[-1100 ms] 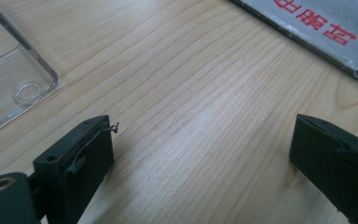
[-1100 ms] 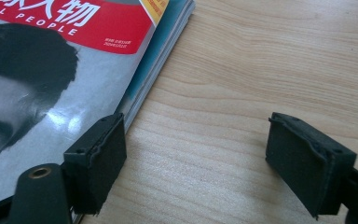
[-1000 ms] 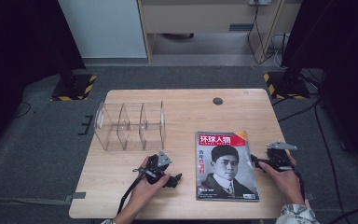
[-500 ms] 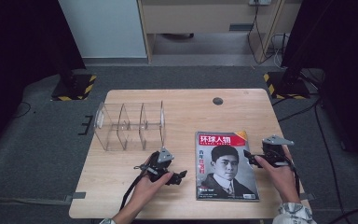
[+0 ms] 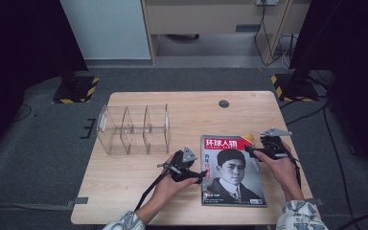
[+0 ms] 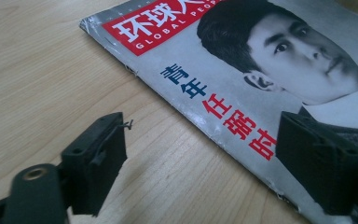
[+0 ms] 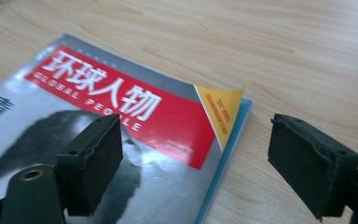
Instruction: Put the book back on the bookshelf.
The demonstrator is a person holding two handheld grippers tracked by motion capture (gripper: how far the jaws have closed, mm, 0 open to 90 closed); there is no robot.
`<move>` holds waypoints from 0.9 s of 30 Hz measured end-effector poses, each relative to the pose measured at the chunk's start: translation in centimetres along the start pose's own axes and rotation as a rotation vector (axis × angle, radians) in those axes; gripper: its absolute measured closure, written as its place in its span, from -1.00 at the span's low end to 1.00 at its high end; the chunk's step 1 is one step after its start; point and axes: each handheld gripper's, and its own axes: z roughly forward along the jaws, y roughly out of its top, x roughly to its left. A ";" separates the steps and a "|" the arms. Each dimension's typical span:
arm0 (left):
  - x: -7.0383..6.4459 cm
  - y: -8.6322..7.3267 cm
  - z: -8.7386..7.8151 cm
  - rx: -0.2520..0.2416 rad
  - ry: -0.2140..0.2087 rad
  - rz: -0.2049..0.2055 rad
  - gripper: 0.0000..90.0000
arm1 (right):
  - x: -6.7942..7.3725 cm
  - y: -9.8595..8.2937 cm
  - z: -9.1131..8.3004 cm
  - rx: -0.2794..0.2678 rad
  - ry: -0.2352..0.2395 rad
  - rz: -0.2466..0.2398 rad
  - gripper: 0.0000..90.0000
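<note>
A magazine (image 5: pixel 231 170) with a red title band and a black-and-white portrait lies flat on the wooden table (image 5: pixel 187 117), front right of centre. My left gripper (image 5: pixel 202 173) is open at the magazine's left edge. In the left gripper view its jaws straddle the worn spine (image 6: pixel 205 126), one jaw over bare wood and the other over the cover. My right gripper (image 5: pixel 247 151) is open at the magazine's top right corner. The right gripper view has one jaw above the cover (image 7: pixel 121 107) and the other over the table, with the curled yellow corner (image 7: pixel 221 107) between them.
A clear acrylic divider rack (image 5: pixel 134 128) stands on the left half of the table. A small dark round hole (image 5: pixel 224 103) sits near the far edge. Black stands with hazard-striped bases (image 5: pixel 74 88) flank the table on the floor.
Both grippers have closed in on the magazine: the left one moved right to its spine, the right one moved left and forward to its top right corner.
</note>
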 end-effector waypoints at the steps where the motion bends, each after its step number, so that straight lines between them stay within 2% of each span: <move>1: 0.0 0.0 0.0 0.000 0.000 0.000 -0.54 | 0.0 0.0 0.0 0.000 0.000 0.000 -0.59; 2: -0.1 -0.3 0.2 0.004 -0.003 -0.013 -0.49 | -0.1 -0.4 0.5 0.025 -0.005 -0.004 -0.55; 6: -0.8 -0.9 0.4 0.017 -0.031 -0.014 -0.43 | 0.0 -1.1 1.4 0.063 0.013 -0.011 -0.57; 12: -1.3 -1.0 0.6 0.022 -0.064 -0.016 -0.37 | -0.6 -0.7 2.3 0.052 0.028 0.021 -0.61; 20: -1.8 -1.2 0.9 0.020 -0.066 0.012 -0.19 | -1.5 -1.0 3.8 0.094 0.021 0.032 -0.66; 27: -2.2 -1.3 0.9 0.012 -0.061 0.031 -0.09 | -1.2 -1.0 3.8 0.089 0.034 0.015 -0.60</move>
